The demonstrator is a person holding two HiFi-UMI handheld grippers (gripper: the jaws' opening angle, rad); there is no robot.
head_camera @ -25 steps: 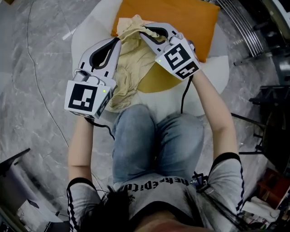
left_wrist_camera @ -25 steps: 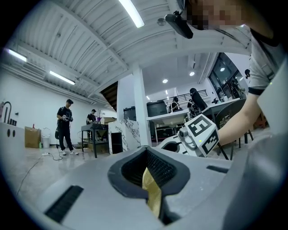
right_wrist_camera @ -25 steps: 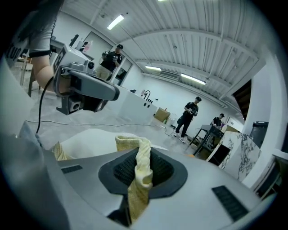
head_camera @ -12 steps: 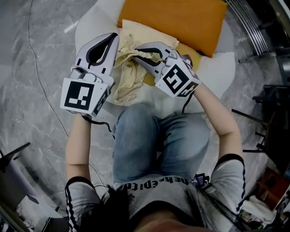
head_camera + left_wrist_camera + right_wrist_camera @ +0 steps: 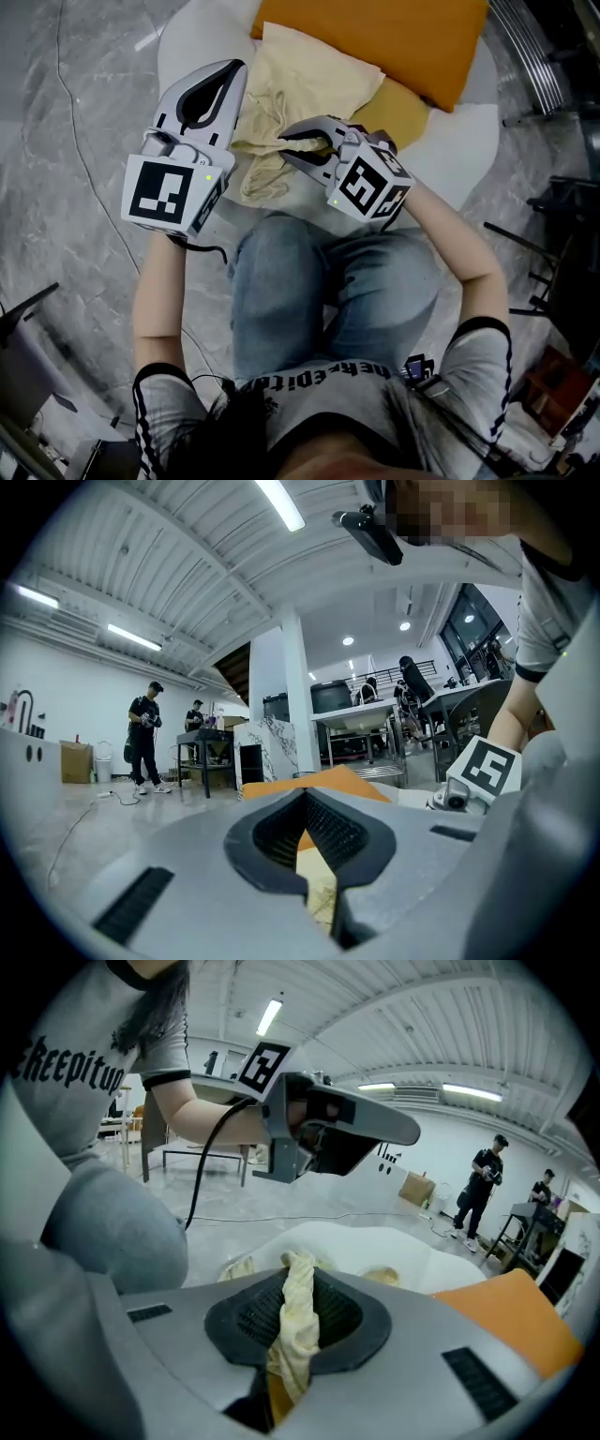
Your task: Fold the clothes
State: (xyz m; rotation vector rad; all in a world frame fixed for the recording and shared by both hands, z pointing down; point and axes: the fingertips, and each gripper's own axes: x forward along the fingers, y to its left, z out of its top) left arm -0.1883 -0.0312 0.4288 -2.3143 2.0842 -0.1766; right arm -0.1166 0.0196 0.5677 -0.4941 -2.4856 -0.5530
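Observation:
A cream garment (image 5: 309,80) lies spread on the round white table (image 5: 459,141), partly over an orange cloth (image 5: 375,33). My right gripper (image 5: 282,143) is shut on a twisted end of the garment near the table's front edge. In the right gripper view that strip (image 5: 298,1316) runs between the jaws of the right gripper (image 5: 298,1262). My left gripper (image 5: 238,69) points away from me, shut, its tips at the garment's left edge. The left gripper view (image 5: 305,791) shows nothing pinched, only cream and orange cloth (image 5: 337,780) beyond the jaws.
My knees in jeans (image 5: 328,291) press against the table's front. A thin cable (image 5: 75,141) trails over the grey marble floor at the left. A metal rack (image 5: 530,52) stands at the back right. People (image 5: 145,733) stand far off in the room.
My right gripper has come down and toward me with the garment's end. The garment, bunched and lifted before, now lies flat on the table. The left gripper shifted slightly left.

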